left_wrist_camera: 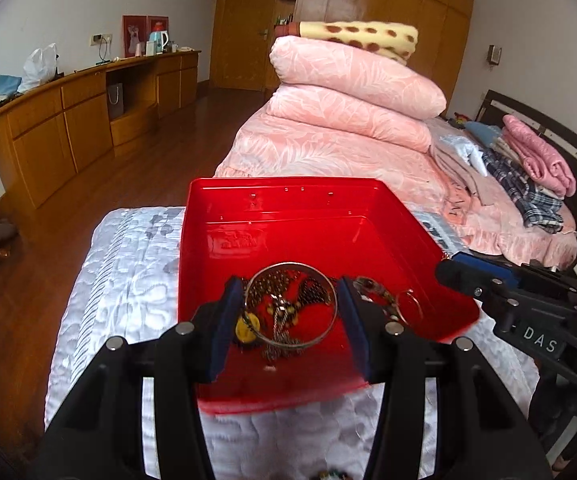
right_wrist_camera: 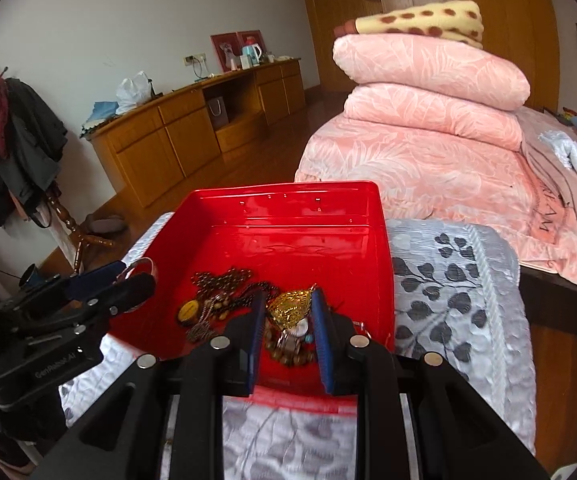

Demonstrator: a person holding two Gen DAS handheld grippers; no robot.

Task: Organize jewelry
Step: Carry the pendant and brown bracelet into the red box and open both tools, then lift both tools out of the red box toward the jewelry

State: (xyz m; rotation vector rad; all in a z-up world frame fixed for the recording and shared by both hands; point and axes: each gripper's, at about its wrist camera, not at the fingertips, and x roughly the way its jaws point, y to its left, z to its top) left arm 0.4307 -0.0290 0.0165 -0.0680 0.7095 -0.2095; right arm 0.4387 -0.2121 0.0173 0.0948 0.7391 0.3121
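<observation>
A: Where do things stand?

B: A red tray sits on a quilted grey cover, and the jewelry is heaped at its near end. The left gripper has its fingers apart, one on each side of a silver bangle. Each pad seems to touch the rim, though I can't tell how firmly.

A: And the other one?

B: The right gripper hovers over the tray's near right corner, fingers parted around a gold pendant, with a beaded bracelet just below it. Whether they touch the pendant, I can't say.

A: How should the bangle be taken?

B: I'd close squarely across its widest part, since a smooth ring will likely squirt out if pinched off-centre. Dark chains lie inside and beneath the hoop, so lift slowly and watch for snags.

A: Anything nearby?

B: A yellow disc charm sits against the left finger.
</observation>
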